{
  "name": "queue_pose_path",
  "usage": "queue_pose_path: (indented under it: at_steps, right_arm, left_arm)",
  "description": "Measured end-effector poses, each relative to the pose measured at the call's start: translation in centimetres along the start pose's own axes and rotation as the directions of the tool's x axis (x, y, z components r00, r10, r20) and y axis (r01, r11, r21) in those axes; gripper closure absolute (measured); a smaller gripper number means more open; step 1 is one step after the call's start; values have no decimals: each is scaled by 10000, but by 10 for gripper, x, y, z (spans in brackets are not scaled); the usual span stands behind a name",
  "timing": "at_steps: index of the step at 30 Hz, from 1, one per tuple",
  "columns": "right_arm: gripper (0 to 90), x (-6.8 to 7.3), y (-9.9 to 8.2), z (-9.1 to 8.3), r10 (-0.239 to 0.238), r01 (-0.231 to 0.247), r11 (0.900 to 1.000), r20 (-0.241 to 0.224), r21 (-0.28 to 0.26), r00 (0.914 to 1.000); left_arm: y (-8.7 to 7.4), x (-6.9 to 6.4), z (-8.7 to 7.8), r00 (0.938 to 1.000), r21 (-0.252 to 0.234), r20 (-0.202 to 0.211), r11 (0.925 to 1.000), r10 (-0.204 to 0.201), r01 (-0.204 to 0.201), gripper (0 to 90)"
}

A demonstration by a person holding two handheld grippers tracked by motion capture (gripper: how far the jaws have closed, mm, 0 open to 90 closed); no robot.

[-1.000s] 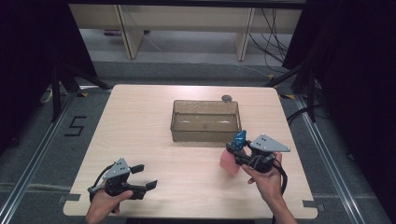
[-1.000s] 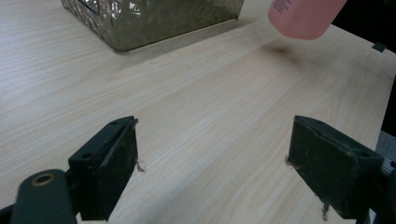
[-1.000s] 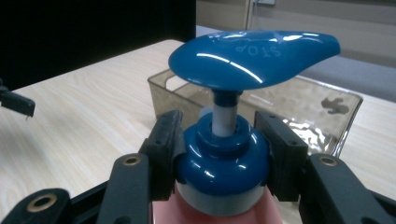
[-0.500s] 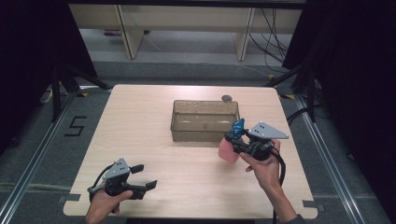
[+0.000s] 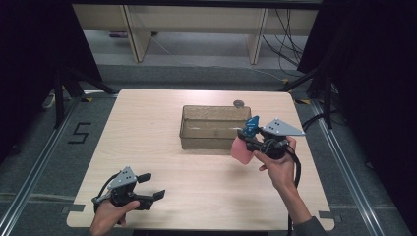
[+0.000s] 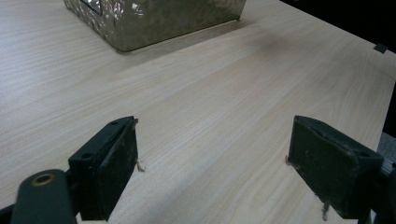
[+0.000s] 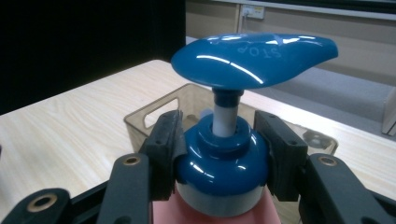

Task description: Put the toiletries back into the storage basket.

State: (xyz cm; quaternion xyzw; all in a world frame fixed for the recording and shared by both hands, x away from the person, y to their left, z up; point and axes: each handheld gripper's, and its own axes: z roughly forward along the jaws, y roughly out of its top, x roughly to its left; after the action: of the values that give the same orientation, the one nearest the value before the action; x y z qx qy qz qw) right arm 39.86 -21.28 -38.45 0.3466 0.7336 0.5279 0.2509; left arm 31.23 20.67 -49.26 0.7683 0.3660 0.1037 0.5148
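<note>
My right gripper (image 5: 248, 139) is shut on a pink pump bottle (image 5: 242, 150) with a blue cap and pump head (image 7: 254, 52); its pads clamp the blue collar (image 7: 219, 163). The bottle hangs in the air at the right front corner of the clear brown plastic bin (image 5: 211, 129), just outside its wall. The same bin (image 7: 154, 114) lies beyond the bottle in the right gripper view. Near the table's front left edge my left gripper (image 5: 150, 188) rests open, nothing between its jaws; its pads (image 6: 114, 163) stand wide apart over bare wood, with the bin's corner (image 6: 154, 21) ahead.
A small dark round object (image 5: 239, 103) lies on the wooden table (image 5: 147, 128) behind the bin's back right corner. Black curtains flank both sides, and shelving stands beyond the far edge.
The right gripper has lifted the pink bottle and carried it away from me toward the bin's right front corner. The left gripper has stayed put.
</note>
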Motion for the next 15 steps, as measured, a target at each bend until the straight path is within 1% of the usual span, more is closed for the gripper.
queue_pose_path:
  at_steps: [4,5,6,9,10,11,12,13,15]
  right_arm:
    - [535,-4,5,2,10,-10,10000,121,-10,9999]
    - [535,-6,8,2,-136,135,9999,197,34,9997]
    - [535,-7,9,4,-147,147,9999,174,12,9997]
    - [535,-8,12,6,-72,72,10000,168,12,9998]
    - [535,-11,15,8,-136,139,9998,223,-127,9997]
    - [535,-11,17,9,19,-18,10000,156,-86,9999]
    - [535,-12,18,10,-23,27,9999,267,-128,9996]
    - [535,-13,20,12,-7,11,9997,194,-226,9998]
    - [535,-14,21,13,-12,16,9999,271,-168,9996]
  left_arm:
    - [0,1,1,10000,-21,54,10000,21,-21,154]
    - [0,0,1,10000,-25,60,10000,21,-20,154]
    - [0,1,0,10000,11,50,10000,61,-61,154]
    - [0,0,1,10000,-30,61,10000,17,-16,154]
    - [0,0,0,10000,-44,41,10000,-1,1,154]
    - [0,0,1,10000,-84,60,10000,-1,2,154]
    - [0,0,1,10000,-84,60,10000,-1,2,154]
    - [0,1,0,10000,-62,68,10000,41,-41,154]
    - [0,1,0,10000,-70,46,10000,12,-11,154]
